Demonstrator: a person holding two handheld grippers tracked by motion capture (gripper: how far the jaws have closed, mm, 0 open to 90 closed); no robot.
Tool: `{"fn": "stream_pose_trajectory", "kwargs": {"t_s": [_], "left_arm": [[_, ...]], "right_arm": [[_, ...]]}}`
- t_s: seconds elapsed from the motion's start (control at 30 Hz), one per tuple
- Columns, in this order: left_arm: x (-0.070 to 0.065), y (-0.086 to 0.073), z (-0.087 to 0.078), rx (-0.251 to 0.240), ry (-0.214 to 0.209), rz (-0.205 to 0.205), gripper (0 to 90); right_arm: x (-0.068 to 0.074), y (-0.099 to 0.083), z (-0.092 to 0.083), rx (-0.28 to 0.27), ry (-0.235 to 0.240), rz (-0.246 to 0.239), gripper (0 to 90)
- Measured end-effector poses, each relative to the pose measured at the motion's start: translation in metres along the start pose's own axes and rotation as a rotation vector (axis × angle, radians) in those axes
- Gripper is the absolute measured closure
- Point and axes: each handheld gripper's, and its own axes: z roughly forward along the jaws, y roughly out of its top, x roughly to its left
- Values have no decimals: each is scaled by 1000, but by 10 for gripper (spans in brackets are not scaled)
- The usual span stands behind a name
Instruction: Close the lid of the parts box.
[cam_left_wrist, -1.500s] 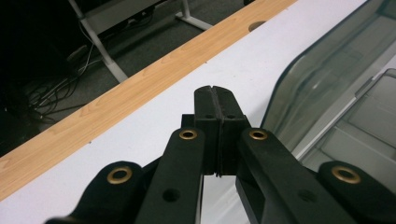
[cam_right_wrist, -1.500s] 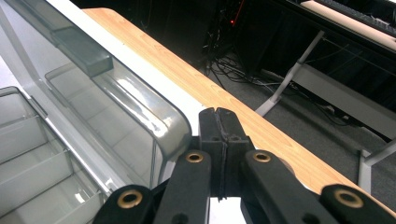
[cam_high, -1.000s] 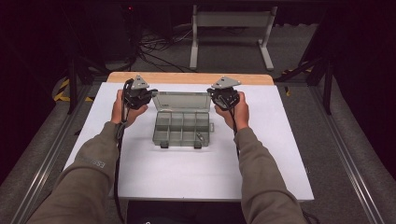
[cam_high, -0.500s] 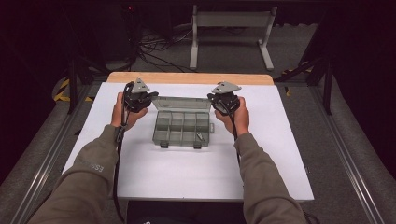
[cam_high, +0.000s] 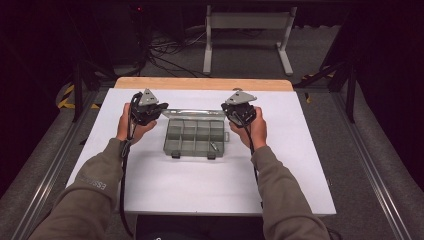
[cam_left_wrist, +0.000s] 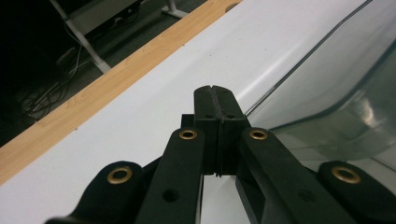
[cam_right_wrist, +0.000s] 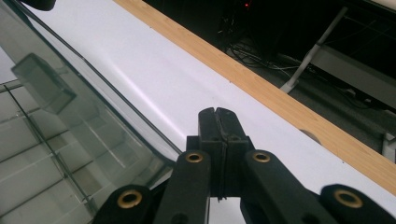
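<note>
A clear plastic organiser box with several compartments lies open in the middle of the white table, its lid tipped up at the back. A small metal part rests in its front right compartment. My left gripper is held at the box's back left corner, jaws shut with nothing between them; in the left gripper view its fingertips sit just beside the lid's edge. My right gripper is at the back right corner, also shut and empty, its tips next to the lid.
A wooden strip runs along the table's far edge. Beyond it stand a metal stand and cables on the dark floor. Rails run along both sides of the table.
Both hands have shifted slightly inward toward the box's back corners. The jaws stay shut.
</note>
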Motion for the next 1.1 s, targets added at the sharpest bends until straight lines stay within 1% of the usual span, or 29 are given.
{"fn": "stream_pose_trajectory", "kwargs": {"t_s": [0.03, 0.1, 0.17, 0.23, 0.27, 0.33, 0.37, 0.4, 0.43, 0.5, 0.53, 0.6, 0.63, 0.67, 0.73, 0.8, 0.9, 1.0, 1.1], "left_arm": [[-1, -1, 0, 0, -1, -1, 896], [-3, -2, -1, 1, 8, 12, 897], [-4, -2, -2, 6, -5, 17, 897], [-6, -3, -3, 16, 3, 36, 898], [-6, -3, -4, 19, -3, 43, 897], [-6, -4, -5, 18, -8, 46, 895], [-7, -5, -6, 16, -3, 45, 895], [-8, -5, -6, 17, -14, 42, 893], [-10, -6, -7, 22, -11, 60, 892], [-14, -8, -6, 37, -16, 75, 893], [-14, -8, -6, 37, -16, 75, 893], [-19, -11, -6, 38, -29, 87, 892], [-20, -12, -7, 38, -34, 97, 893], [-20, -12, -7, 38, -34, 97, 893], [-24, -12, -9, 35, -44, 106, 891], [-25, -13, -10, 33, -49, 111, 892], [-32, -15, -14, 33, -74, 139, 892], [-39, -18, -16, 32, -91, 151, 889], [-43, -20, -18, 25, -101, 153, 888]], "right_arm": [[0, -1, 0, -1, 1, -1, 900], [1, -3, -1, 1, 5, -3, 900], [2, -4, -2, 6, 10, -2, 900], [3, -5, -2, 6, 16, -5, 900], [4, -6, -3, 10, 16, -11, 900], [6, -6, -4, 10, 23, -16, 900], [6, -6, -4, 10, 23, -16, 900], [8, -6, -6, 10, 30, -26, 900], [9, -7, -7, 13, 32, -32, 900], [11, -8, -8, 22, 36, -43, 900], [12, -9, -9, 26, 40, -50, 900], [13, -10, -11, 29, 46, -55, 900], [14, -10, -12, 26, 53, -50, 900], [14, -10, -12, 26, 53, -50, 900], [17, -13, -15, 26, 69, -60, 900], [18, -13, -16, 26, 78, -55, 900], [24, -15, -21, 23, 95, -68, 900], [28, -18, -23, 28, 104, -87, 900], [32, -21, -24, 35, 119, -85, 900]]}}
